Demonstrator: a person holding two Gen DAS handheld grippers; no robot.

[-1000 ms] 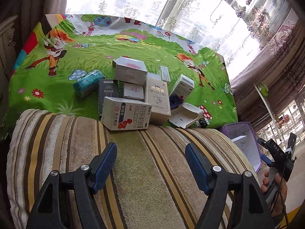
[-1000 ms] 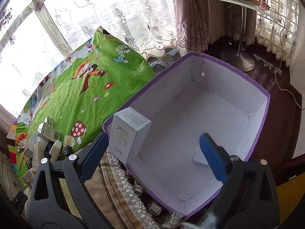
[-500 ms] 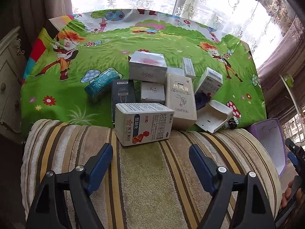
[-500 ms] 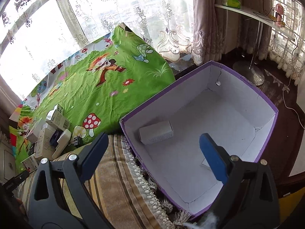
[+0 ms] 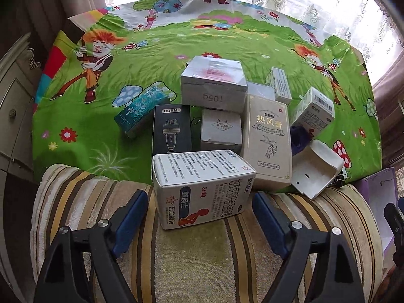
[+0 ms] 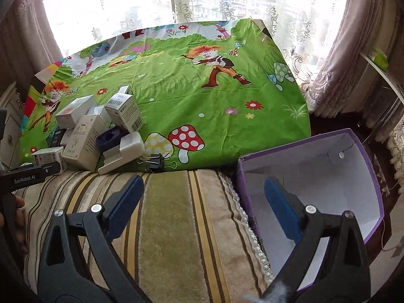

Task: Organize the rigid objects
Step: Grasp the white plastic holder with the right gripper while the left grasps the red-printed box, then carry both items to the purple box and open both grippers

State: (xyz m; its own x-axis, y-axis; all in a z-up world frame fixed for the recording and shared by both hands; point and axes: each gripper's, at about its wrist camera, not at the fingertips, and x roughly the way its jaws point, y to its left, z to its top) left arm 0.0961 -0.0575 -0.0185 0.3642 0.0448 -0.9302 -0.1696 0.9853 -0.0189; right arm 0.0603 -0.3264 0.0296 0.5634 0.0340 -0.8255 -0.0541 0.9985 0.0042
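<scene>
The left gripper (image 5: pixel 199 210), jaws apart and just opening wider, is straddling the white cardboard medicine carton with red figure print (image 5: pixel 202 185) lying at the near edge of the box pile, half on the striped plush cushion (image 5: pixel 197 257), pads not yet pressing. The carton is looking light, stiff but crushable, so its two short end faces are probably offering the best hold, with gentle squeeze. The right gripper (image 6: pixel 202 202), jaws apart and empty, is hanging right of the pile beside the purple open cardboard bin (image 6: pixel 368 166), whose floor is being partly hidden.
</scene>
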